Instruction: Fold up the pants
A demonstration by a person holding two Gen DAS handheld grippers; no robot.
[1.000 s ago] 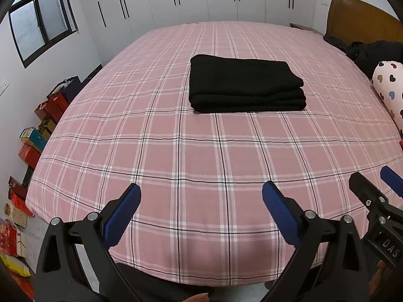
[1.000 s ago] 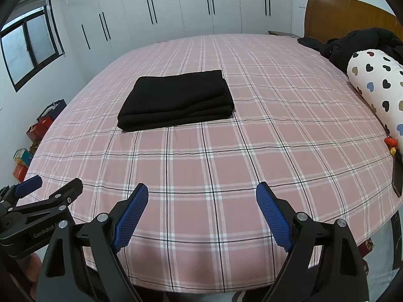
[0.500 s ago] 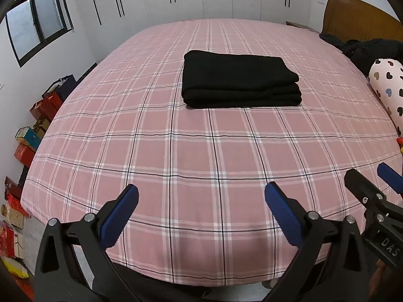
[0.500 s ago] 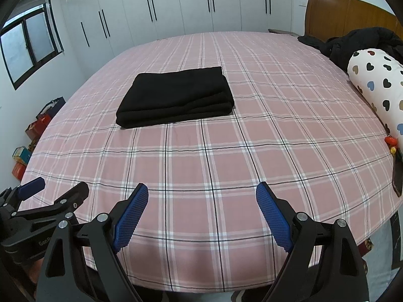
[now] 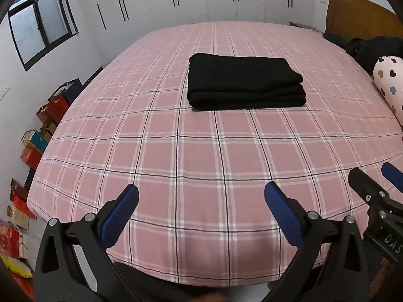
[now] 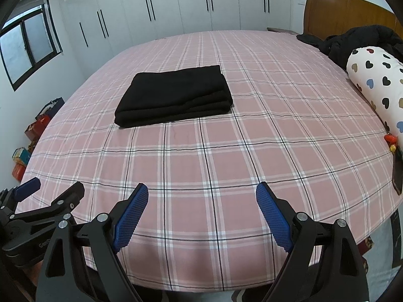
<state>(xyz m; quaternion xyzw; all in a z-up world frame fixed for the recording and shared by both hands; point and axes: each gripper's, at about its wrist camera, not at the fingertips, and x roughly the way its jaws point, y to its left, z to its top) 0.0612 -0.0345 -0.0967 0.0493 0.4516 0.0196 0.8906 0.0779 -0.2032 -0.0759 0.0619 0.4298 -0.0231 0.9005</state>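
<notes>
The black pants [image 5: 243,80] [image 6: 175,95] lie folded in a neat rectangular stack near the middle of the pink plaid bed [image 5: 191,156] [image 6: 226,151]. Both grippers hang over the bed's near edge, well short of the stack. My left gripper [image 5: 201,201] is open, its blue pads wide apart with only sheet between them. My right gripper [image 6: 202,200] is open too and holds nothing. The right gripper's blue pad [image 5: 391,180] shows at the right rim of the left wrist view, and the left gripper's blue pad [image 6: 27,191] at the left rim of the right wrist view.
A heart-print bolster [image 6: 375,85] and dark clothing [image 6: 352,40] lie by the brown headboard [image 6: 345,12] on the right. Coloured boxes [image 5: 35,138] line the floor along the left wall under a window [image 5: 37,30]. White wardrobes [image 6: 189,5] stand behind the bed.
Both views drifted slightly; the folded pants sit a touch higher in the left wrist view. Both grippers stayed open and the pants did not move on the bed.
</notes>
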